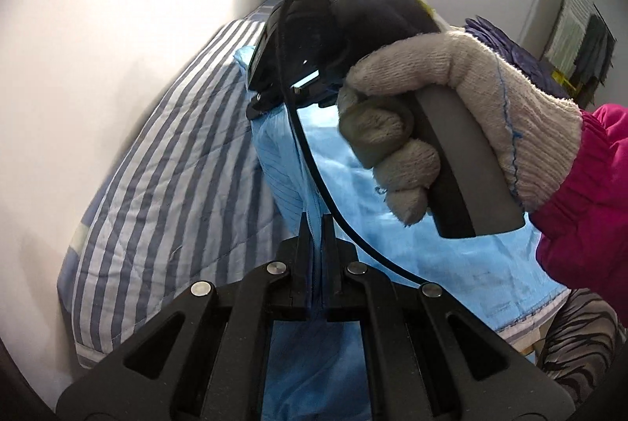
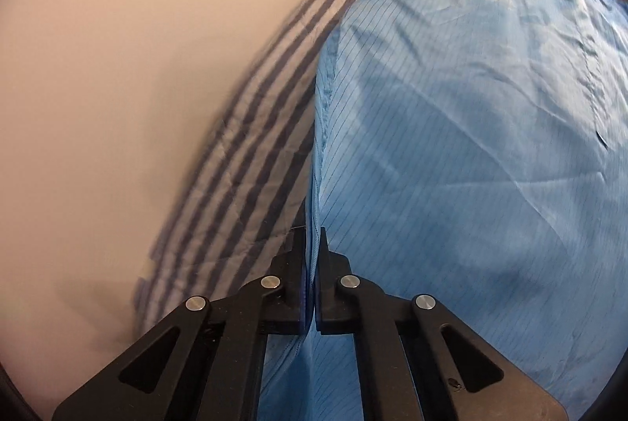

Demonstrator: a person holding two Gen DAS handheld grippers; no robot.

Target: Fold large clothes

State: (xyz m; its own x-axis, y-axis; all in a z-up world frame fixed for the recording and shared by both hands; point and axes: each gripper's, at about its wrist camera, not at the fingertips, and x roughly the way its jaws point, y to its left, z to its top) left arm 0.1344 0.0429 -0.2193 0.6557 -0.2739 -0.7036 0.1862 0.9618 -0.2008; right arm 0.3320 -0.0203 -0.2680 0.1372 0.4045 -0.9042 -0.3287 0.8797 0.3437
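The big blue garment on the striped bed looks thin, light and floppy, so both the left hand-held gripper and the right hand-held gripper are pinched tight on its seamed edge, the best place to hold.

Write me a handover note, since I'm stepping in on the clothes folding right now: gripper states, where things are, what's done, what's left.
Left gripper: shut on the edge of the blue garment.
Right gripper: shut on the same edge of the garment; it shows in the left wrist view in a gloved hand.
The garment lies spread on the striped quilt, beside the wall.
Done: both grips taken along one edge.
Left: probably carry that edge across to make the fold, release, smooth, and repeat as needed.
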